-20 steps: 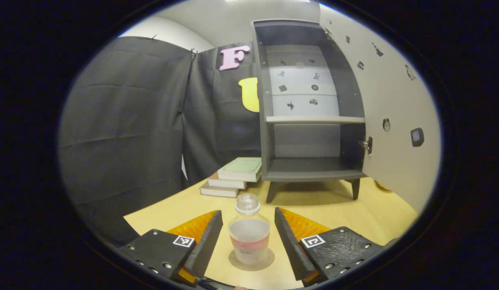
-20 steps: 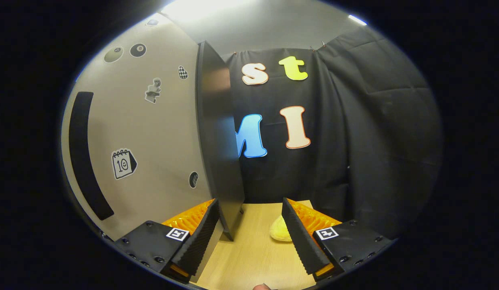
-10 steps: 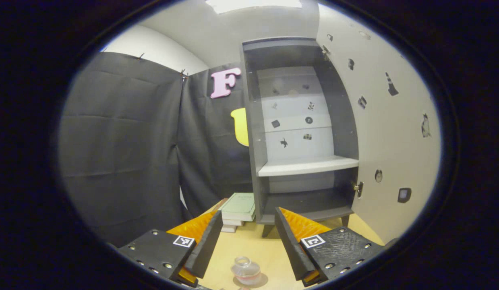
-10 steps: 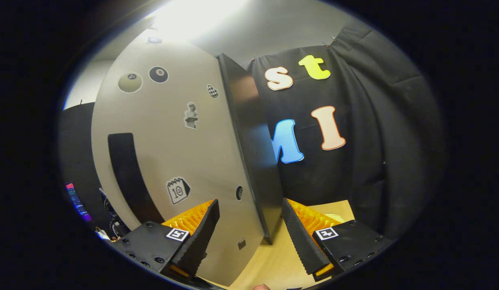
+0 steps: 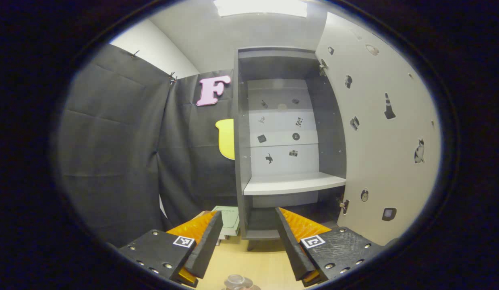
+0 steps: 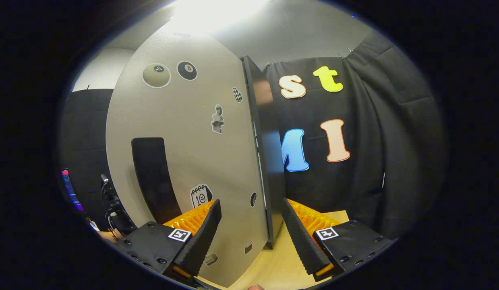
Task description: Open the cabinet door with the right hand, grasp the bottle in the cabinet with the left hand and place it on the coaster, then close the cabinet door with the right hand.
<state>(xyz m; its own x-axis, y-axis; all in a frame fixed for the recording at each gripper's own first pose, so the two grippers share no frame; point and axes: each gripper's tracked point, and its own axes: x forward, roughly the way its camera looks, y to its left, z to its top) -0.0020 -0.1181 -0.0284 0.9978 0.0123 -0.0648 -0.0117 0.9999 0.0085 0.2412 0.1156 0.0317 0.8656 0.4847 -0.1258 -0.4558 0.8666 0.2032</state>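
Lifting off the bottle (image 5: 237,282), left tool (image 5: 244,245) spread; cabinet door (image 6: 201,161) swinging.

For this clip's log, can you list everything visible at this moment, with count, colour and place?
cabinet: one, dark grey, standing open on the table, both compartments bare
shelf: one, pale grey, across the cabinet's middle
cabinet door: one, light grey with small stickers and a dark handle strip, swung open
bottle: one, clear, top just visible at the bottom edge of the left gripper view
books: a stack, green cover on top, left of the cabinet; count unclear
table: one, light wood
left gripper: open, drawn back above the bottle
right gripper: open, straddling the door's edge
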